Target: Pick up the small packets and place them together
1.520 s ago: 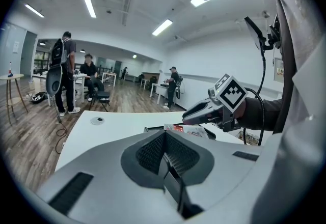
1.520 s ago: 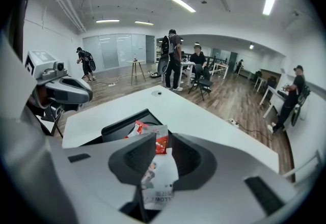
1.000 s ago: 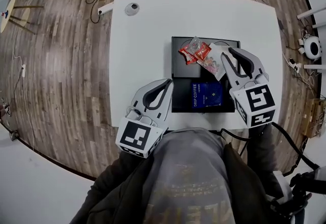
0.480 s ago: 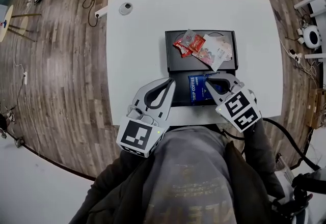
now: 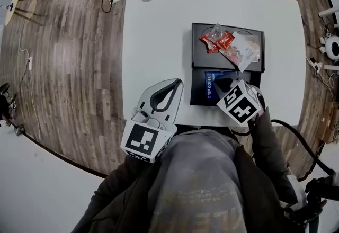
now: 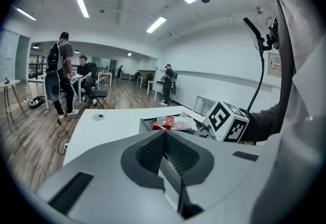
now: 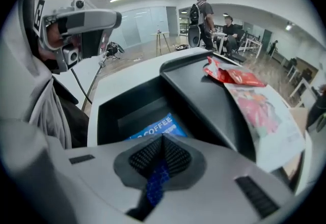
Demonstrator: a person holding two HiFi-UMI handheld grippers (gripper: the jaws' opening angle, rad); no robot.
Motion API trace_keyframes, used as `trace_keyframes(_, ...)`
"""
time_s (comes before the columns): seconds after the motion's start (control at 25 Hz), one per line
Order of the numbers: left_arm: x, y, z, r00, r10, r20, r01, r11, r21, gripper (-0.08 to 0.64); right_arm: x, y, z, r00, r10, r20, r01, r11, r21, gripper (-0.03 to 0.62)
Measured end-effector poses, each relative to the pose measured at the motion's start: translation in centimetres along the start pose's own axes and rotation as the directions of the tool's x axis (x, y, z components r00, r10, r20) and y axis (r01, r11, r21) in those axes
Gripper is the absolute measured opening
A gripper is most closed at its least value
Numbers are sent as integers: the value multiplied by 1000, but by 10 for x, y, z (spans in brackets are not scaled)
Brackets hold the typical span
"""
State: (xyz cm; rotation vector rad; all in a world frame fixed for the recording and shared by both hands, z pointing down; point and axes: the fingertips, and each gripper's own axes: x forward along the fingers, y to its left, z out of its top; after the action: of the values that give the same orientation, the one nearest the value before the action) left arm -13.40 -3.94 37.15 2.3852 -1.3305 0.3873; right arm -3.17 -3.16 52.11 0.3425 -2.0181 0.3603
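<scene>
right hand-held gripper (image 7: 162,140) pinching blue coffee packet (image 7: 153,127) in tray (image 5: 196,98)

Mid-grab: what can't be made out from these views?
Head view: jaws of the right gripper and most of the drip coffee packet, under its marker cube.
Left gripper view: the small packets, too small to count.
Right gripper view: the packet's gripped edge, behind the pads.

Left tool (image 5: 177,84) hovers closed, nearly level; right tool (image 5: 216,85) clamped, pitched steeply down.
</scene>
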Motion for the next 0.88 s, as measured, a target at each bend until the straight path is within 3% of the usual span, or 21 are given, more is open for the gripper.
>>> trace_keyframes(0.24,-26,12,-7,999,46,9,-46,999,-21,3,5,30,30,993,59,101,-62,998,30,6)
trace_keyframes(0.44,-14,7,-3,999,16,28,-16,1000,-18,3,-26,1,11,988,-52,142,33,991,131,10)
trace_keyframes(0.56,2,-6,3,999,-25,27,25,1000,-5,3,-35,-21,-11,987,-106,118,80,975,206,92)
trace_keyframes(0.72,13,-21,9,998,-68,14,67,998,15,3,-31,-24,-14,987,-115,115,86,970,229,226)
trace_keyframes(0.88,16,-25,11,997,-80,6,80,996,28,3,-17,-24,-19,986,-122,115,86,958,272,284)
